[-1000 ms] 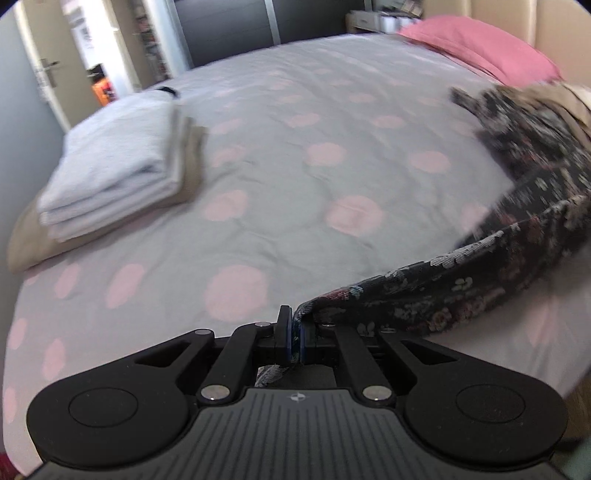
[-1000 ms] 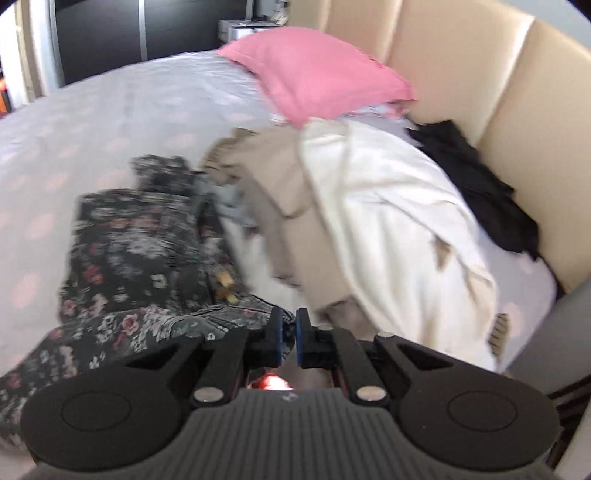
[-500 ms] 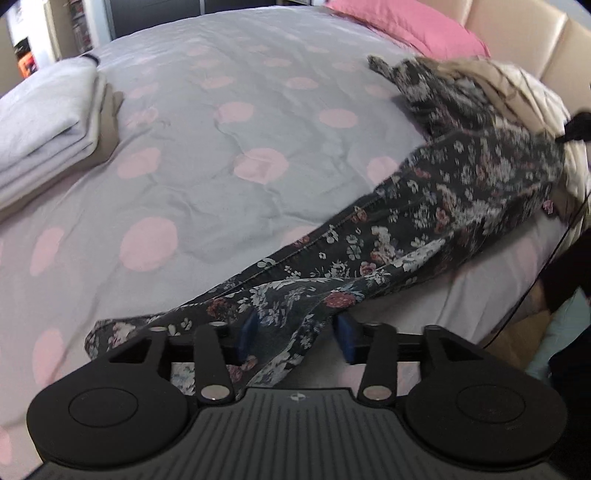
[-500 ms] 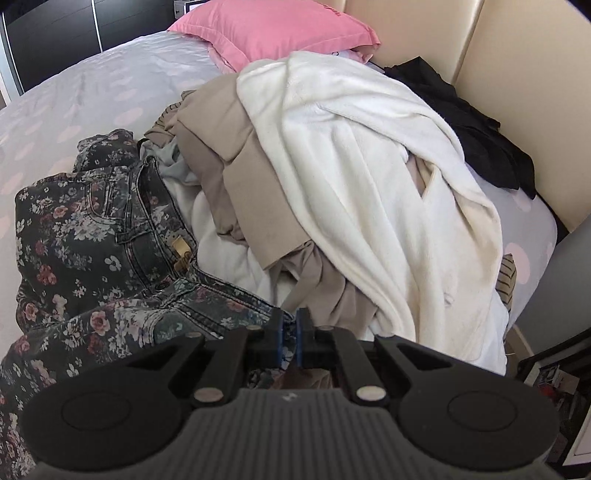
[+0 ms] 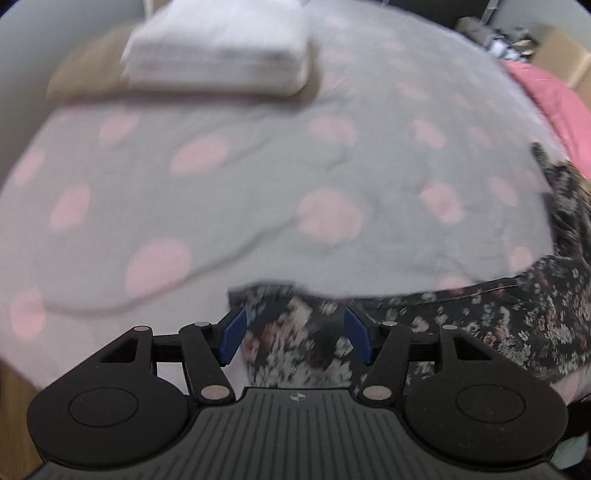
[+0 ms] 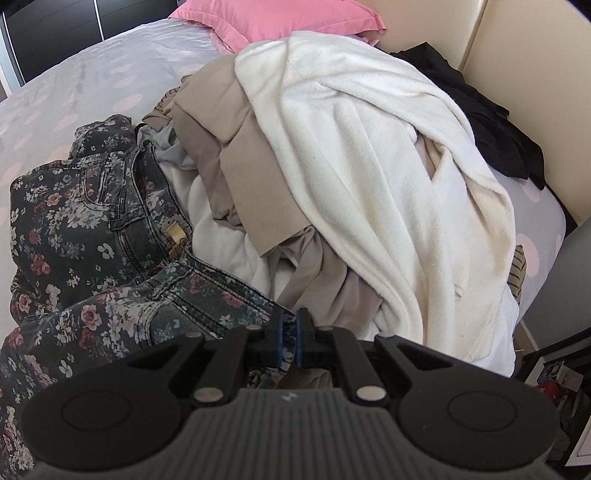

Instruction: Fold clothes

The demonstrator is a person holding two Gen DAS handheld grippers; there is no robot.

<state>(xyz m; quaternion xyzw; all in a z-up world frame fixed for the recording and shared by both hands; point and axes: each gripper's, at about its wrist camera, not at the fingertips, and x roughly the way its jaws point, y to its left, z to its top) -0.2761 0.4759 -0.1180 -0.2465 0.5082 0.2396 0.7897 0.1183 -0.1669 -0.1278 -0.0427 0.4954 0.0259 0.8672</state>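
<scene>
Dark floral jeans point(image 6: 85, 221) lie across the grey duvet with pink dots point(image 5: 258, 177). One leg end point(image 5: 295, 343) rests on the bed between the blue pads of my left gripper point(image 5: 294, 335). Its jaws are opening, and the pads stand clear of the cloth on both sides. In the right wrist view the waistband with its brass button lies crumpled at the left. My right gripper point(image 6: 290, 334) is shut on the floral jeans at the waist end, low beside the laundry pile.
A folded stack of pale clothes point(image 5: 218, 48) sits on a beige garment at the far side of the bed. The unsorted pile holds a white robe point(image 6: 369, 166), beige cloth point(image 6: 240, 147) and a black garment point(image 6: 491, 122). A pink pillow point(image 6: 280, 18) and cream headboard point(image 6: 524, 55) lie behind.
My left gripper went from shut on the jeans leg to open, dropping the leg on the bed, and swung round toward the folded stack. The right gripper sank slightly and stayed shut.
</scene>
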